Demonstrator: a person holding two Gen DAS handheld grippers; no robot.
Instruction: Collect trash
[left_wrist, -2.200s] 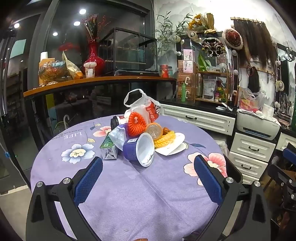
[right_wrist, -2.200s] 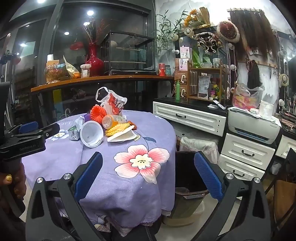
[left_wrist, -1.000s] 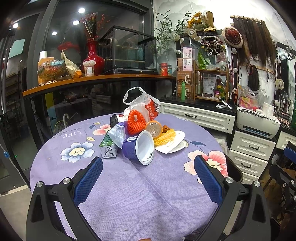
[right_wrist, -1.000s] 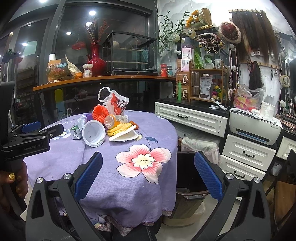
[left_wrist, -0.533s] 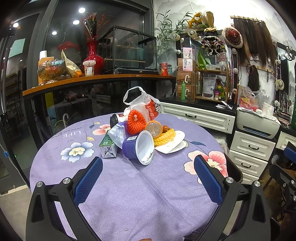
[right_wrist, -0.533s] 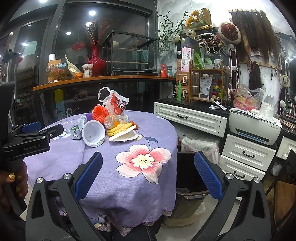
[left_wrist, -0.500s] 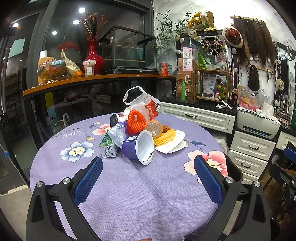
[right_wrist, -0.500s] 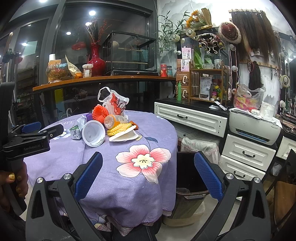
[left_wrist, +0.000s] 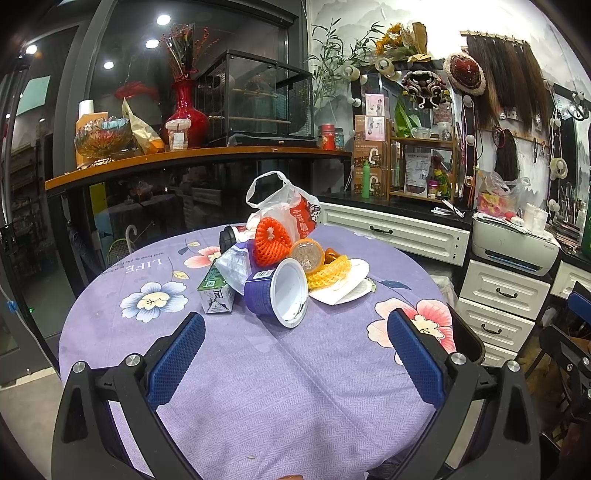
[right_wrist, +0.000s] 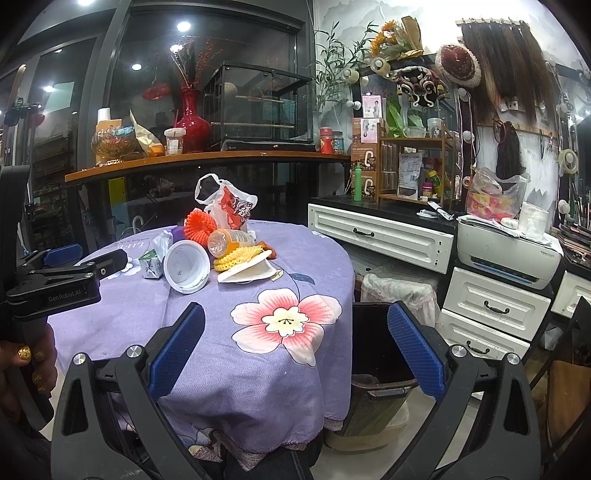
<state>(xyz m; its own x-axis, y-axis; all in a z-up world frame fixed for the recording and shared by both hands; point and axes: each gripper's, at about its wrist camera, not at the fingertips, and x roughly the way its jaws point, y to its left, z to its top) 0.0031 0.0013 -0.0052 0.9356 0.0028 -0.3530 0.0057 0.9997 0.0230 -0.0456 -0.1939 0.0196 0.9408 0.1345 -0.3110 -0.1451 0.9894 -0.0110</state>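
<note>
The left claw (left_wrist: 295, 354) gapes wide and empty over the near desk (left_wrist: 280, 398); the right claw (right_wrist: 295, 343) is equally wide and empty, with the dark bin (right_wrist: 376, 354) just beyond its right finger; ahead of the left claw lies the trash heap, the blue cup (left_wrist: 277, 293) nearest, on its side; collecting has not begun, I judge; next, reach forward and close on the cup.
</note>
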